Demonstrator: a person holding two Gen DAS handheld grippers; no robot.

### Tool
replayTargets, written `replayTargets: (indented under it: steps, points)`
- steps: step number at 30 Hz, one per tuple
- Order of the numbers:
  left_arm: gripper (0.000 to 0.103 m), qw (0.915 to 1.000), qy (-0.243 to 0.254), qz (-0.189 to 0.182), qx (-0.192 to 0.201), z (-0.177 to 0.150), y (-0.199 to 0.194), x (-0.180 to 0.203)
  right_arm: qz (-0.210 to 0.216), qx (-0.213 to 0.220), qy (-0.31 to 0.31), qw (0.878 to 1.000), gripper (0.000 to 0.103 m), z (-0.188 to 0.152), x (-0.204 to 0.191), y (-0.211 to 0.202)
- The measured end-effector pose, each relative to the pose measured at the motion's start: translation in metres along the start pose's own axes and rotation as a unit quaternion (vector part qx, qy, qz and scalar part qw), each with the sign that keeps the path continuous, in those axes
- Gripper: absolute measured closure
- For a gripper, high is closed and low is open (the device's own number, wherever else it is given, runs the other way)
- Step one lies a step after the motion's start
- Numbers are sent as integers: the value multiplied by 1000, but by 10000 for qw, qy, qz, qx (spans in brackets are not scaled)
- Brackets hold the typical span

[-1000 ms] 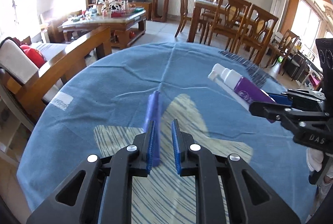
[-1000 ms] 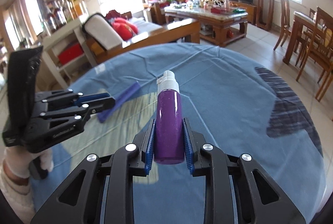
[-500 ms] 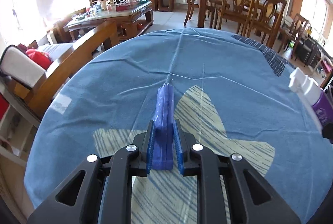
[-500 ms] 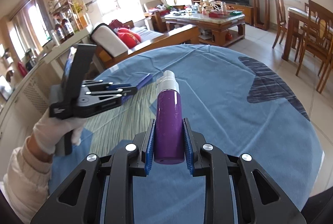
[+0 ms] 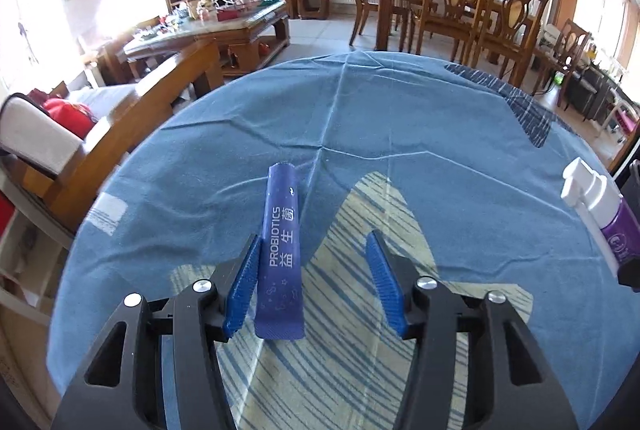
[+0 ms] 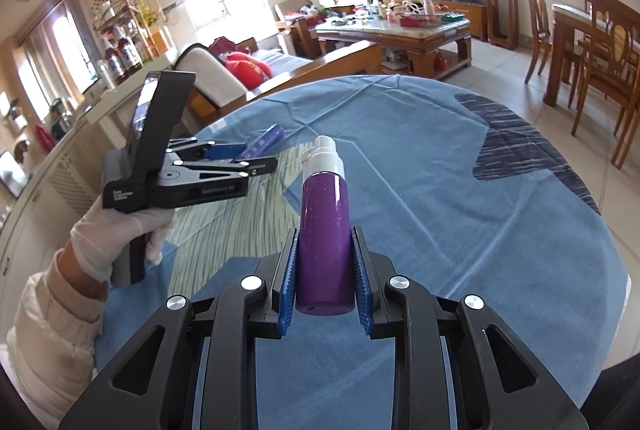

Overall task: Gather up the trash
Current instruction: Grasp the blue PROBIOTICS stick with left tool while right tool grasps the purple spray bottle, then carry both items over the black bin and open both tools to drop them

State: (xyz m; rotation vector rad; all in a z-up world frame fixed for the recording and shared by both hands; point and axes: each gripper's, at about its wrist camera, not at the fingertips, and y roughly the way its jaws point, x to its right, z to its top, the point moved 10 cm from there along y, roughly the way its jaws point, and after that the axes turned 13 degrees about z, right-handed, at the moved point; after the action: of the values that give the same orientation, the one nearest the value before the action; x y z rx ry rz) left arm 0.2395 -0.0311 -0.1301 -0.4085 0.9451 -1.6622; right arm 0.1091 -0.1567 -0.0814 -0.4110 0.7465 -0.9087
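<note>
A blue stick sachet (image 5: 280, 238) printed "PROBIOTICS" lies between my left gripper's (image 5: 313, 242) jaws, which are opening. It leans against the left pad while the right pad stands well clear of it. The sachet's far tip (image 6: 264, 141) pokes past the left gripper (image 6: 256, 160) in the right wrist view. My right gripper (image 6: 325, 232) is shut on a purple spray bottle (image 6: 325, 198) with a white nozzle, held above the blue tablecloth (image 6: 460, 210). The same bottle (image 5: 616, 226) shows at the right edge of the left wrist view.
The round table wears a blue cloth (image 5: 400, 134) with a pale striped patch. A white-gloved hand (image 6: 116, 230) holds the left gripper. A wooden bench with cushions (image 5: 120, 134) stands past the left edge, dining chairs (image 5: 460, 10) beyond the far edge, and a cluttered coffee table (image 5: 224, 26) farther back.
The left jaws closed onto the blue sachet, then spread wide, leaving it against the left pad. The right gripper and purple bottle shifted toward the right edge of the left view.
</note>
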Motion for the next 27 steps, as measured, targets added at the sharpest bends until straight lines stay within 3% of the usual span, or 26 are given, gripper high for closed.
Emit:
replayTargets:
  steps: [2, 5, 9, 14, 21, 27]
  points:
    - [76, 9999, -83, 108, 10, 1, 1, -7, -6, 7, 24, 10000, 78, 1, 2, 0]
    - [90, 9996, -291, -7, -15, 1, 3, -17, 10, 9, 54, 10000, 78, 1, 1, 2]
    - [94, 9989, -382, -256, 77, -3, -6, -17, 42, 19, 34, 10000, 78, -1, -3, 2]
    - [93, 9965, -403, -491, 549, -5, -56, -4, 55, 94, 15, 9999, 78, 2, -6, -3]
    - [93, 9905, -321, -687, 1146, -11, -129, 38, 62, 267, -21, 9996, 78, -2, -11, -26]
    - [93, 9868, -269, -857, 1346, -17, -157, 83, -57, 414, -14, 9991, 78, -17, -4, -63]
